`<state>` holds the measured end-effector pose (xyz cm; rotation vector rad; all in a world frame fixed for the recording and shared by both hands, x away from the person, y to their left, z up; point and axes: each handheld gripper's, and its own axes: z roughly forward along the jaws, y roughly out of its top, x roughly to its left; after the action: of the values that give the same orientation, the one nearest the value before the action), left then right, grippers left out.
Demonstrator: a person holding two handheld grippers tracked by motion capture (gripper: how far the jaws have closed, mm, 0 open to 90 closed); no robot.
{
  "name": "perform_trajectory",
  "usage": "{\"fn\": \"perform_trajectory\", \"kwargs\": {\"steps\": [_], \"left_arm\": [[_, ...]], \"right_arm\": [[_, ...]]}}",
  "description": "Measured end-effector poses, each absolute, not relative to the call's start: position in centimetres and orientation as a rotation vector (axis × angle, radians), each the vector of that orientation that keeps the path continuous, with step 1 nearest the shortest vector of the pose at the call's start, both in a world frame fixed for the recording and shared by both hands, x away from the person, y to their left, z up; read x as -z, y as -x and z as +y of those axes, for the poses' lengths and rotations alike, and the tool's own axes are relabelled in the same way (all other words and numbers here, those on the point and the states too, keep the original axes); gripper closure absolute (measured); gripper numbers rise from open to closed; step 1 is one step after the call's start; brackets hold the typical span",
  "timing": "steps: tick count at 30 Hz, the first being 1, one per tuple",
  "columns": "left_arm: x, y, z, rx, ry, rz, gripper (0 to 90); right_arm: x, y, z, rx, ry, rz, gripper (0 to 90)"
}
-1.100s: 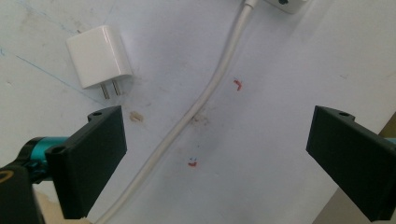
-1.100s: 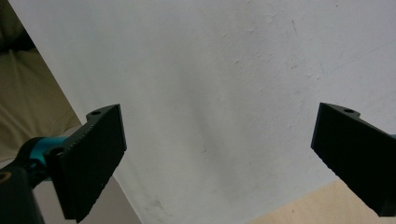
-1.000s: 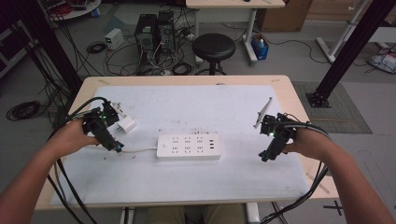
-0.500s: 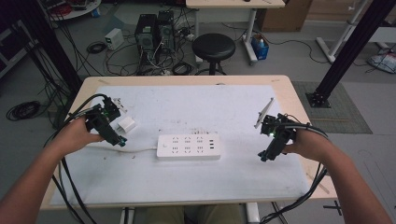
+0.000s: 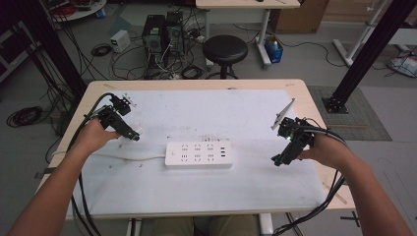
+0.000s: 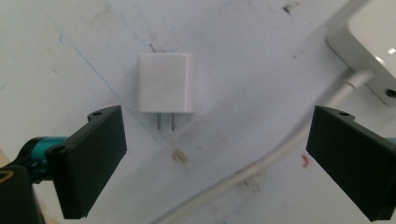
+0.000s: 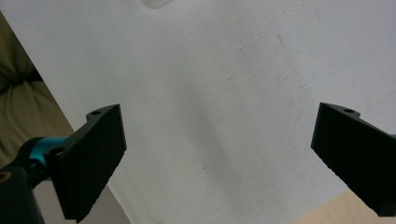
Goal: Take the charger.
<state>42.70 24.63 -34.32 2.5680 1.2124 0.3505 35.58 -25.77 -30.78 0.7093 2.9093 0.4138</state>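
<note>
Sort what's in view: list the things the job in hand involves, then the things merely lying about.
In the job:
white plug adapter, lying between the open left gripper jaws
white power strip with its cord

Lying about:
black stool
computer towers
right gripper, open above bare mat

A wooden table [image 5: 314, 105] carries a white mat [image 5: 206, 191], scuffed and marked. Beyond it a black round stool [image 5: 225, 49] stands on the grey floor [image 5: 305, 64], beside two dark computer towers [image 5: 162, 32] amid tangled cables [image 5: 123, 51].
</note>
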Motion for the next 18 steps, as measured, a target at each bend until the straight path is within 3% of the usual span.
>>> {"fn": "perform_trajectory", "kwargs": {"steps": [15, 18], "left_arm": [[39.4, -47.0, 25.3, -0.311, -2.595, 1.265, 5.2], [40.3, -47.3, 25.7, -0.273, -2.593, 1.251, 13.1]], "right_arm": [[31.3, -35.5, -25.2, -0.365, -0.708, 2.948, 2.5], [31.5, -35.5, -25.1, -0.355, -0.698, 2.96, 2.5]]}}
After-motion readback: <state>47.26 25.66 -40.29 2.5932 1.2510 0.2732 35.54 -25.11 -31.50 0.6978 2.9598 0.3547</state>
